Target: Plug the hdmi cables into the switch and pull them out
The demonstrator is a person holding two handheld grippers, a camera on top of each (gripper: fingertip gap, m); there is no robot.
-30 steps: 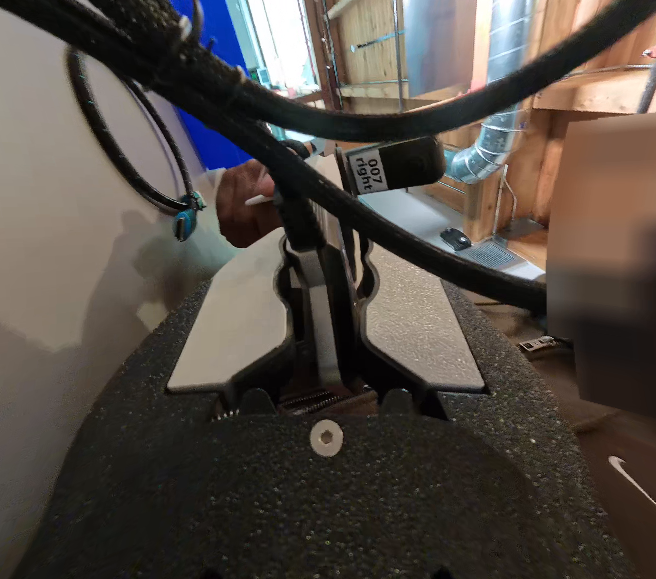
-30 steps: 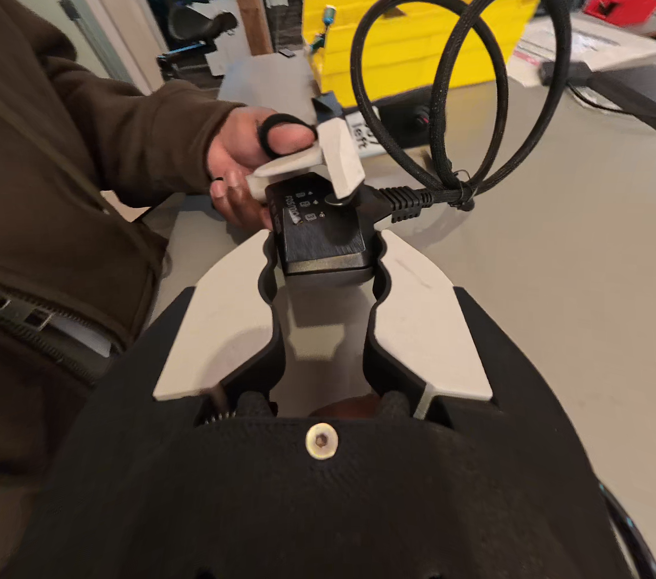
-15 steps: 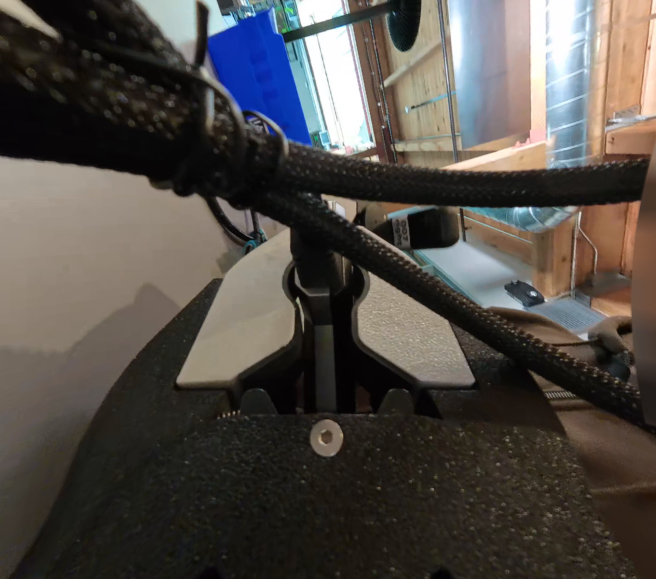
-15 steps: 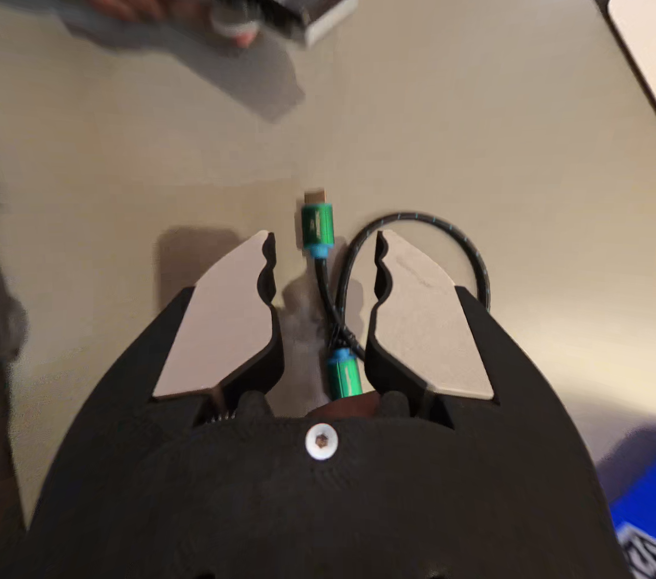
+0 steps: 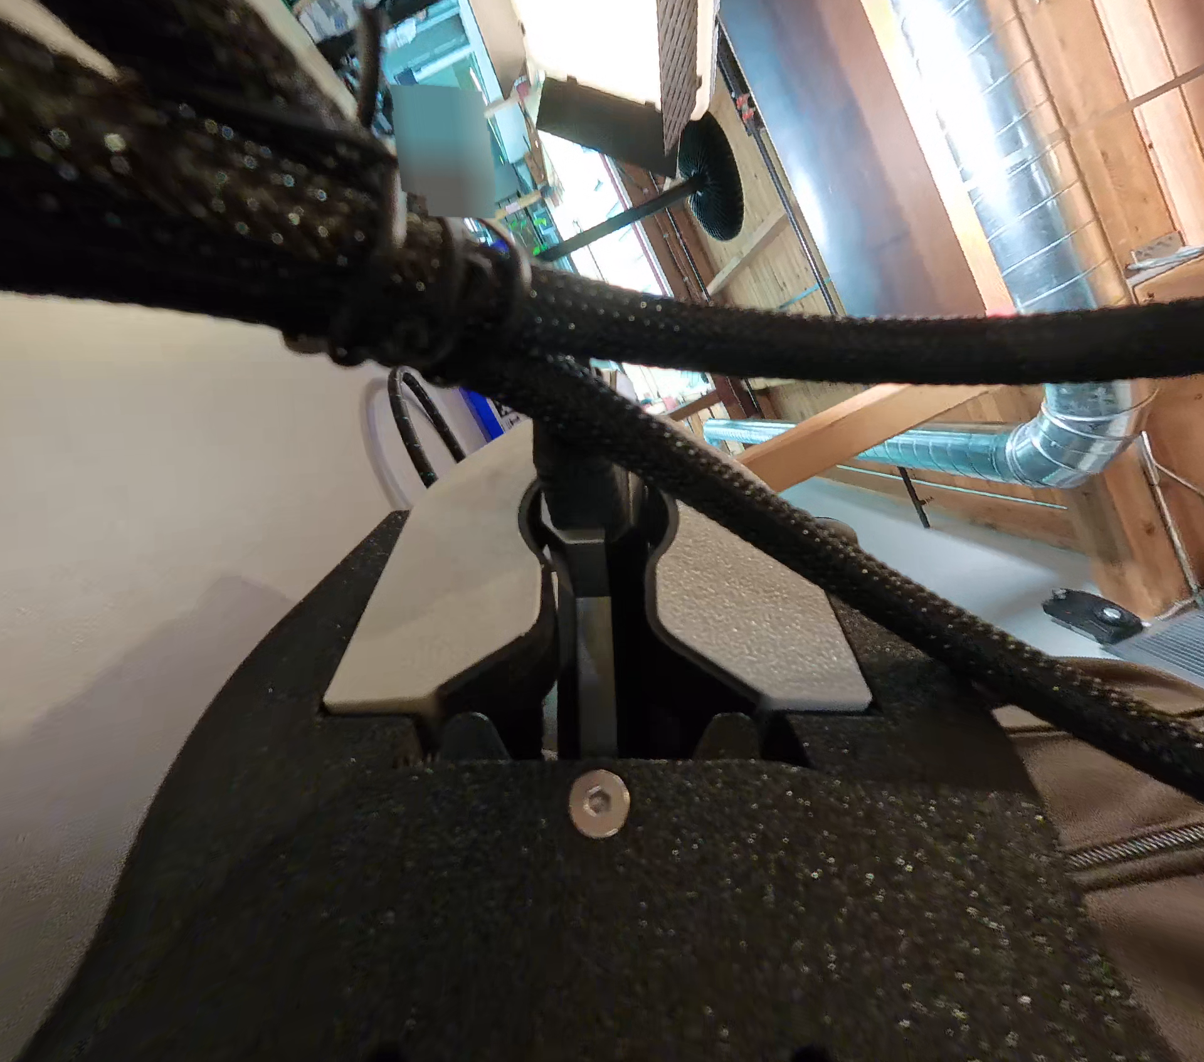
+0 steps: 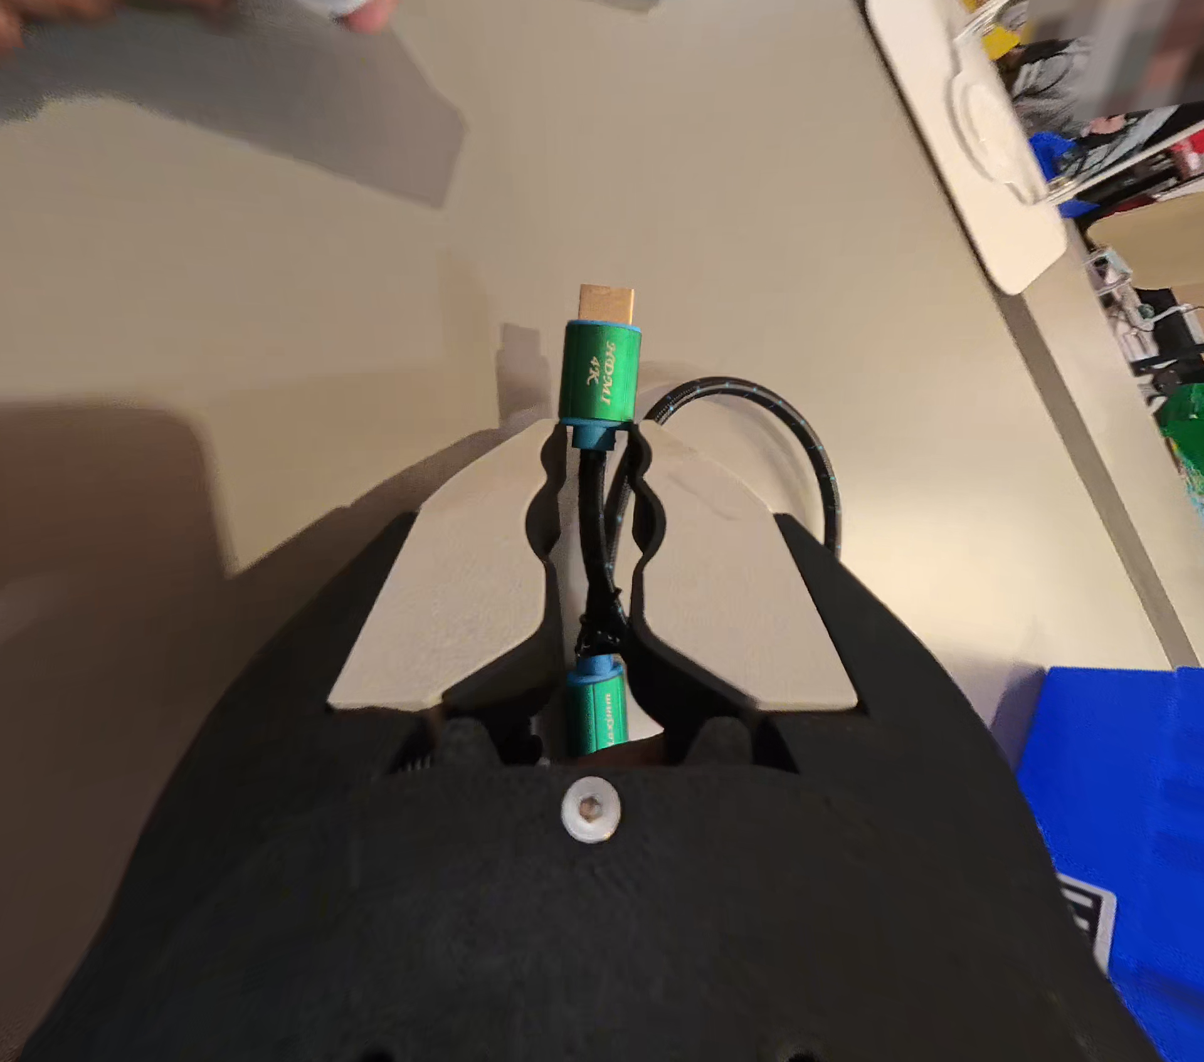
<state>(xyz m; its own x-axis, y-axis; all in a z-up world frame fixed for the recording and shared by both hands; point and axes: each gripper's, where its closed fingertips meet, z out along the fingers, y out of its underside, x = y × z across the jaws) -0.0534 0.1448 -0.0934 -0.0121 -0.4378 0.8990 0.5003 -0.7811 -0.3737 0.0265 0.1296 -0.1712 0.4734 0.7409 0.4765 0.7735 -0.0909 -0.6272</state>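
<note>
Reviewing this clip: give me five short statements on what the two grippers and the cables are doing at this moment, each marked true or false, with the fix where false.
1. The right gripper is closed around a short braided cable just behind its green plug. True.
2. That green plug has a silver tip. False: the tip is gold.
3. The left gripper clamps a dark flat device from which a thick black sleeved cable leads. True.
4. The short cable has one plug only. False: a second green plug sits near the right gripper's base.
5. A red bin sits beside the right gripper. False: the bin is blue.

Workshop: metal ducting, timber walls
</note>
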